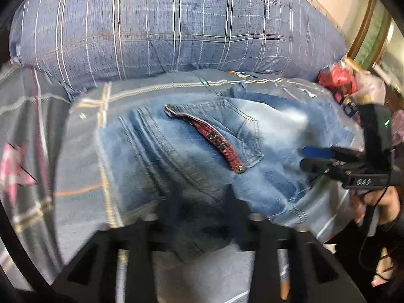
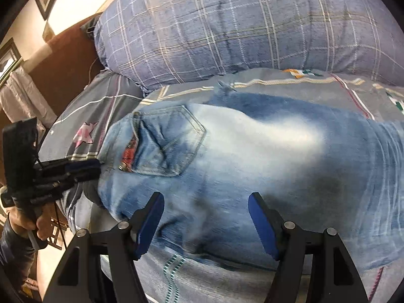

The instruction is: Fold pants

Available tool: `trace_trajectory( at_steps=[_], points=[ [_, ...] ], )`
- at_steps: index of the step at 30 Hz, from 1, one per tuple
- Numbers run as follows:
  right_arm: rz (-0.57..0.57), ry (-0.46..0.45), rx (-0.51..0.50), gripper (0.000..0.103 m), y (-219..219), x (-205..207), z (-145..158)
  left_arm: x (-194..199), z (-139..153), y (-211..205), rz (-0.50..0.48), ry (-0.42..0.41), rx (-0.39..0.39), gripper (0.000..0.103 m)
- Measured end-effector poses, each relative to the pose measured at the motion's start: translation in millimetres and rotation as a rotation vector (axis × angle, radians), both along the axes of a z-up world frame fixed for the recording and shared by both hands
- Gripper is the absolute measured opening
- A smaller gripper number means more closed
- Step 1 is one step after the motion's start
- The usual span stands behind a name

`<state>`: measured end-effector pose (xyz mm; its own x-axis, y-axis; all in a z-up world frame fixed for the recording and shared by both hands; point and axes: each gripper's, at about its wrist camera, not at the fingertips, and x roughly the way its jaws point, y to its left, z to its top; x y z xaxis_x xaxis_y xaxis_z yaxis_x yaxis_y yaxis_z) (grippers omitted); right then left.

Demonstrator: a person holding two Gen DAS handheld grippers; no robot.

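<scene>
Both grippers are black plastic with blue pads on the fingers. The right gripper (image 2: 205, 223) shows round silver pivot screws; white lettering and a thin black cable show too. The left gripper (image 2: 97, 169) is gripped by a hand (image 2: 30, 224) in a dark sleeve.

White lettering "DAS" is showing on the black body of the right gripper (image 1: 306, 157), behind its jaws; pillow (image 1: 176, 25) emblem text is staying unreadable.

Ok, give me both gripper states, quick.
Left gripper: blurred, but jaws look apart over the jeans, no grip visible.
Right gripper: open above the jeans, holding nothing.
</scene>
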<state>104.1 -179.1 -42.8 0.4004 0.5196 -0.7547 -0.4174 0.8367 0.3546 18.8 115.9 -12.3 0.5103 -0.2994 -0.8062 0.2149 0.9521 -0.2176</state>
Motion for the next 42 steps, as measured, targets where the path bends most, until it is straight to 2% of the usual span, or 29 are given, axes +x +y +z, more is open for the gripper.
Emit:
trace_trajectory(
  at_steps=[1,2,4,7,14,16,21,23,26,28,30,33,35,36,37,38,40,42],
  points=[
    [-0.004,0.010,-0.001,0.072,-1.4,0.7,-2.7,2.1,-8.2,0.0,0.004,0.020,-0.030,0.051],
    [-0.008,0.028,-0.002,0.072,-2.8,2.6,-7.1,3.7,-13.3,-1.3,0.008,0.028,-0.027,0.051],
    [-0.010,0.056,-0.001,0.073,-8.1,3.5,-16.7,4.9,-26.8,-9.1,0.010,0.040,0.016,0.051],
    [-0.009,0.050,0.009,0.073,-11.5,1.9,-15.0,1.4,-27.5,-16.0,0.019,0.010,0.032,0.052],
    [-0.041,0.011,0.031,0.073,-28.3,6.7,4.5,0.3,0.0,-2.5,0.063,-0.012,-0.025,0.054],
    [-0.051,-0.003,0.046,0.073,-37.3,13.9,14.2,2.0,10.0,1.0,0.086,-0.040,-0.004,0.059],
    [-0.070,-0.025,0.059,0.073,-47.8,50.2,35.0,13.1,19.2,4.5,0.089,-0.079,0.017,0.059],
    [-0.051,-0.024,0.090,0.073,-41.8,71.3,42.7,22.0,14.3,5.7,0.097,-0.068,0.040,0.059],
    [-0.011,-0.006,0.119,0.072,-20.5,103.4,49.0,30.0,-4.6,7.5,0.102,-0.001,0.061,0.059],
    [0.030,-0.002,0.106,0.072,-0.8,118.8,49.2,25.7,-22.9,7.5,0.100,0.050,0.071,0.059],
    [0.086,0.011,0.064,0.071,25.4,133.7,44.0,16.4,-34.9,10.1,0.107,0.058,0.050,0.060],
    [0.163,0.036,-0.042,0.060,64.1,148.9,25.4,5.6,-35.9,16.0,0.108,0.035,0.023,0.061],
    [0.193,0.049,-0.118,0.031,81.7,152.8,11.4,5.3,-37.6,20.4,0.111,0.051,0.013,0.063],
    [0.203,0.045,-0.182,0.025,91.7,153.9,3.6,5.8,-37.9,20.9,0.110,0.054,0.012,0.063],
    [0.208,0.017,-0.240,0.010,97.3,152.1,0.2,5.8,-38.3,20.8,0.106,0.055,0.014,0.063],
    [0.210,-0.019,-0.264,0.008,99.7,150.8,1.7,5.1,-38.9,19.5,0.102,0.051,0.022,0.063],
    [0.155,-0.083,-0.233,0.004,91.6,153.1,14.5,2.9,-39.3,15.8,0.088,0.032,0.042,0.064],
    [0.096,-0.096,-0.186,0.004,79.2,159.9,21.8,2.9,-39.8,15.1,0.083,0.025,0.044,0.064]
  ],
)
